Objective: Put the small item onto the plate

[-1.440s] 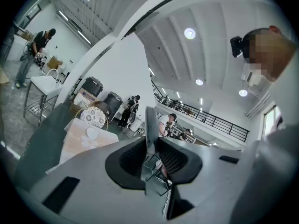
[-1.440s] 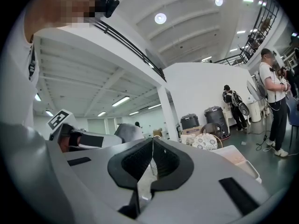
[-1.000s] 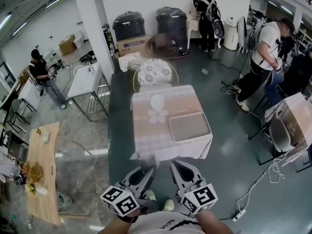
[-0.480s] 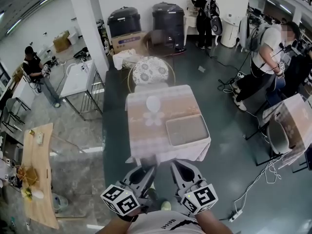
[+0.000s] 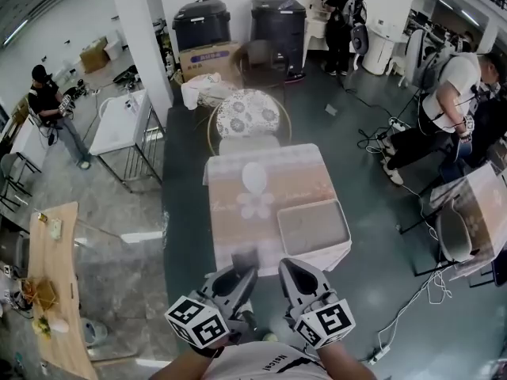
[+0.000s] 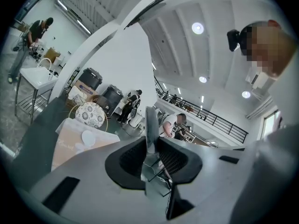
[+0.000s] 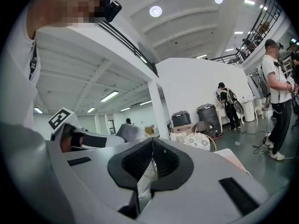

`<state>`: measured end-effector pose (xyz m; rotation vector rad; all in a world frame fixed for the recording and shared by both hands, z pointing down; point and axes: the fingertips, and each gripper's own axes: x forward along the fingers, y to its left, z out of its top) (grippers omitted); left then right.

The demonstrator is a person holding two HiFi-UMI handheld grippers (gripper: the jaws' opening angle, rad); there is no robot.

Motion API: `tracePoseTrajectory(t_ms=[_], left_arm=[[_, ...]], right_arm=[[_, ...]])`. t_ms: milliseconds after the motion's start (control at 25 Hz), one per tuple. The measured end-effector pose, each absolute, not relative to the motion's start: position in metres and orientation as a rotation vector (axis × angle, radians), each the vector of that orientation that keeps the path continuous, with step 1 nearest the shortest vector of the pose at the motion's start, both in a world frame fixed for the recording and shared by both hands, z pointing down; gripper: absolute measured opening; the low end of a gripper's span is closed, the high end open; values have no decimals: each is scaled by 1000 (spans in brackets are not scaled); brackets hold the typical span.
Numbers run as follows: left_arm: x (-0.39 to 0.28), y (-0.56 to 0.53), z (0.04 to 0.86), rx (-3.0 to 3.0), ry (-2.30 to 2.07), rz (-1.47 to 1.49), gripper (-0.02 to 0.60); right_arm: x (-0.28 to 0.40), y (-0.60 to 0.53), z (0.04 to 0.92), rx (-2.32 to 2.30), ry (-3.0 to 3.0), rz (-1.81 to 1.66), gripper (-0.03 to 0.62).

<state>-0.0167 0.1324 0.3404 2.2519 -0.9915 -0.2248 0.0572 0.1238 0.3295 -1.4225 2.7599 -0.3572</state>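
Left gripper [image 5: 244, 269]: grey moulded shell with a marker cube at the back; its jaws were clamped on the small item [image 6: 150, 121].
Small item: thin, flat and grey, seen edge-on, upright between the black ribbed pads [image 6: 133, 157]; in the head view a blurred grey slip over the table's near edge, well short of the plate [image 5: 254, 177].
Right gripper [image 7: 151, 146]: same grey shell; its ribbed pads met along one line with nothing between them.
Plate: white, smooth, oval as seen, on the table's far half.
Table [image 5: 230, 216]: square, under a pale pink cloth with white borders that hung over the edges; a white flower shape [image 5: 256, 205] lay just nearer than the plate.
Tray [image 5: 312, 228]: grey, rectangular, round-cornered with a raised rim, at the near right corner; its bare bed showed.
Chair [image 5: 248, 115]: round flower-print back, at the table's far side.
Room: glossy dark floor [image 5: 186, 204], white pillar [image 5: 142, 34], two dark bins [image 5: 201, 24] by the white wall.
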Motion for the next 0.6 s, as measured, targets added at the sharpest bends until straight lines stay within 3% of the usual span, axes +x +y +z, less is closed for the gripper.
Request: tracePoseTrajectory(t_ms=[600], left_arm=[[-48,8,377,2234,-884,-154,84]], right_arm=[[21,15,340,-1567,2744,-376,15]])
